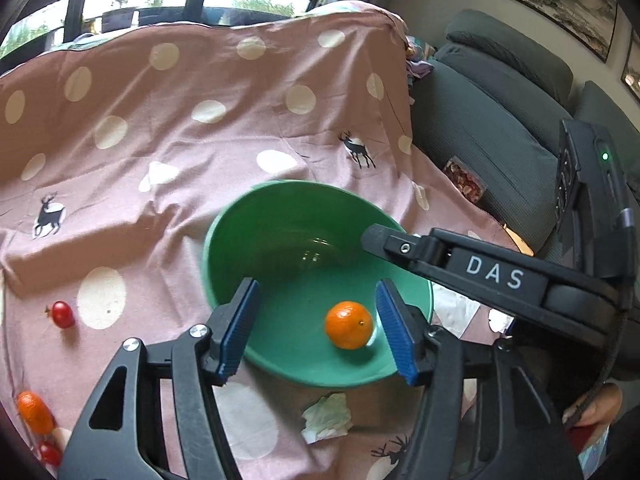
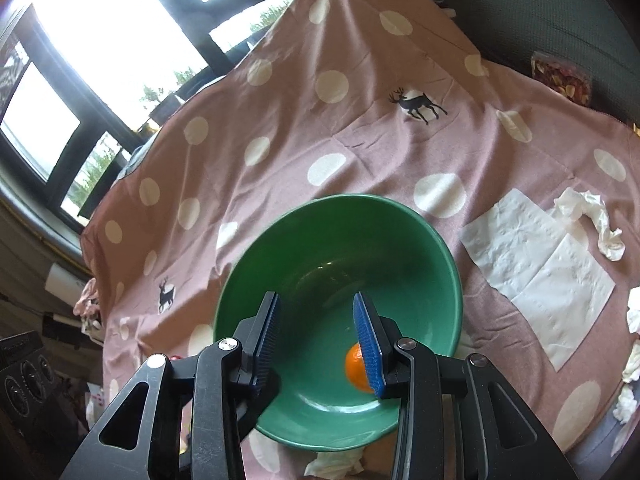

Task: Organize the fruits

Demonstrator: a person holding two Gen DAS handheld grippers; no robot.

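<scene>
Left wrist view puts your left gripper over the near side of the green bowl, its fingers standing wide apart and holding nothing; a mandarin lies loose inside the bowl between them, touching neither pad. Your right gripper hangs over the same bowl with its blue fingers apart by a narrower gap and nothing between them; the mandarin shows half hidden behind the right-hand finger. The fruit still to gather sits on the spotted pink cloth covering the tabletop, well apart from the bowl to its left: a small red fruit, likely a cherry tomato, and near the lower left edge a second mandarin with another red fruit just beside it. Judge the mandarins as light, round and soft-skinned, so take them across the widest part with gentle pressure; they will roll if nudged. The small red fruits look smooth, slippery and easily crushed, so centre each between the pads and close slowly. Crumpled tissues and a flat paper napkin lie right of the bowl.
</scene>
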